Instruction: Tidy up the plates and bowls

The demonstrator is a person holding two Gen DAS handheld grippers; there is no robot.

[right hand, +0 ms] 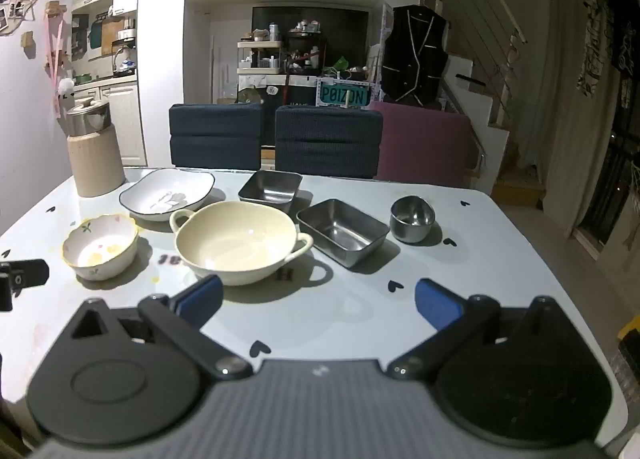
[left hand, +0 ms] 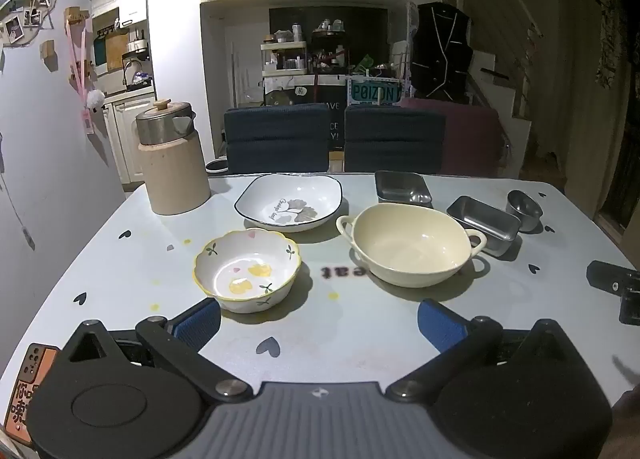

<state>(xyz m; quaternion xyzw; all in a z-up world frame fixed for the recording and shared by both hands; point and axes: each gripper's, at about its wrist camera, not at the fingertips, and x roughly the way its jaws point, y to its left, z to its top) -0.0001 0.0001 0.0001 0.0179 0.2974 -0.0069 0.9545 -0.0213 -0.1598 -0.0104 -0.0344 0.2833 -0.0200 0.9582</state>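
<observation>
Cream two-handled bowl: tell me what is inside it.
The cream two-handled bowl shows only bare glazed interior in both wrist views; nothing lies in it. The table beneath it is covered.

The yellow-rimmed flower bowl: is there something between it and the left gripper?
Nothing visible. The flower bowl sits just beyond the open left gripper, with only bare table between them. The cream two-handled bowl stands apart, to its right.
</observation>
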